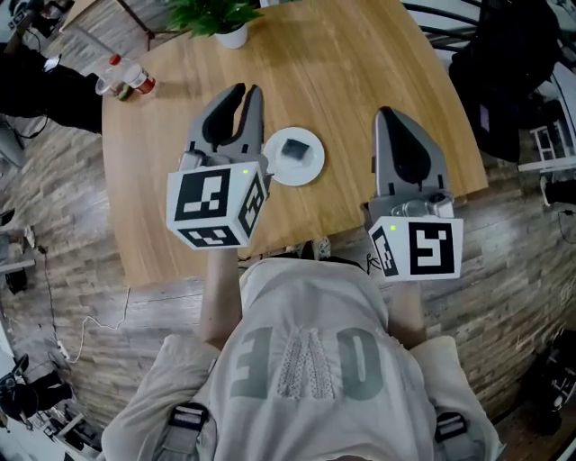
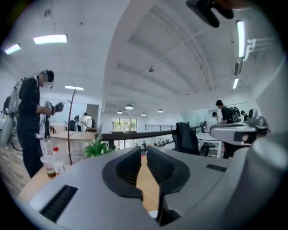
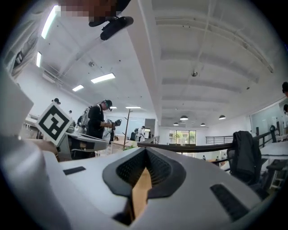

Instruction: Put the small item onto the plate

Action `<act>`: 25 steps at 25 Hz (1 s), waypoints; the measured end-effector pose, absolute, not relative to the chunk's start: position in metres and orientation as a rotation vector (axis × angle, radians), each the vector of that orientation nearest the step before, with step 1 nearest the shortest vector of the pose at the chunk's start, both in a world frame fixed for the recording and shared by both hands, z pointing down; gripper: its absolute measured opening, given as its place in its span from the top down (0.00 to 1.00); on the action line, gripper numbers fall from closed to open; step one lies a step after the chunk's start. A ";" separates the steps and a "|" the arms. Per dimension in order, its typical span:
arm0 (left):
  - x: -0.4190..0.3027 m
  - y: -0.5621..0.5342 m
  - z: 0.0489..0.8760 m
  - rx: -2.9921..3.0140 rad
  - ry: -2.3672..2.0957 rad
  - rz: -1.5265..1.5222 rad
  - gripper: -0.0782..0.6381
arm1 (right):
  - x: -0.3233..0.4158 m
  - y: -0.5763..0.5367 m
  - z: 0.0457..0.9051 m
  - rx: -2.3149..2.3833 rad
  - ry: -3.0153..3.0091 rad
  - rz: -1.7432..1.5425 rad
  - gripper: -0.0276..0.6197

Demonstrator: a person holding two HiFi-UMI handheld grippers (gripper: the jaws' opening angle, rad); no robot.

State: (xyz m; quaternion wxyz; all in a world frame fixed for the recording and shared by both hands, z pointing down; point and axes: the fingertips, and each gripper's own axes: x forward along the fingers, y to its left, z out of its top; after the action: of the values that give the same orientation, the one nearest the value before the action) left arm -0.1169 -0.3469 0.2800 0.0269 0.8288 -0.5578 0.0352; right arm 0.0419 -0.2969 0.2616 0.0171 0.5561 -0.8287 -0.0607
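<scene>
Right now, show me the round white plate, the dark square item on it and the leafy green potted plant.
round white plate [image 1: 312, 171], head view, bare rim.
dark square item [image 1: 294, 149], head view, top face.
leafy green potted plant [image 1: 216, 14], head view, leaves.

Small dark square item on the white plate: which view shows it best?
Head view. The small dark square item lies in full sight, seen from above, on the round white plate on the wooden table. The left gripper view shows only a white sliver, possibly the plate. The right gripper view shows neither.
</scene>
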 end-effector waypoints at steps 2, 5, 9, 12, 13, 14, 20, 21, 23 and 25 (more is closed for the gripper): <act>-0.130 -0.331 0.242 2.609 -1.844 -0.035 0.88 | 0.021 -0.303 0.246 1.712 -2.676 -0.180 0.93; -0.144 -0.307 0.197 2.661 -1.973 -0.219 0.88 | -0.013 -0.308 0.219 1.661 -2.838 -0.160 0.93; -0.155 -0.275 0.168 2.673 -2.157 -0.299 0.88 | -0.050 -0.296 0.198 1.538 -2.977 -0.181 0.93; -0.163 -0.253 0.153 2.660 -2.361 -0.240 0.88 | -0.064 -0.286 0.189 1.459 -3.032 -0.224 0.93; -0.165 -0.248 0.149 2.651 -2.413 -0.223 0.88 | -0.065 -0.284 0.186 1.442 -3.047 -0.230 0.93; -0.168 -0.244 0.146 2.640 -2.444 -0.221 0.88 | -0.067 -0.282 0.184 1.428 -3.062 -0.230 0.93; -0.191 -0.244 0.149 2.515 -2.376 -0.399 0.88 | -0.075 -0.274 0.179 1.387 -3.088 -0.269 0.93; -0.193 -0.245 0.151 2.502 -2.349 -0.410 0.88 | -0.077 -0.273 0.179 1.385 -3.081 -0.282 0.93; -0.195 -0.246 0.153 2.487 -2.327 -0.413 0.88 | -0.080 -0.272 0.179 1.363 -3.080 -0.304 0.93; -0.193 -0.247 0.155 2.485 -2.339 -0.381 0.88 | -0.081 -0.268 0.179 1.339 -3.095 -0.312 0.93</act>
State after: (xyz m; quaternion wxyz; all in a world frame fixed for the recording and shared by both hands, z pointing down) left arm -0.1931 -0.2467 0.1549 -0.1455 0.7159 -0.6740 -0.1098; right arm -0.0809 -0.2684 0.1793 -0.1221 0.3923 -0.9071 -0.0916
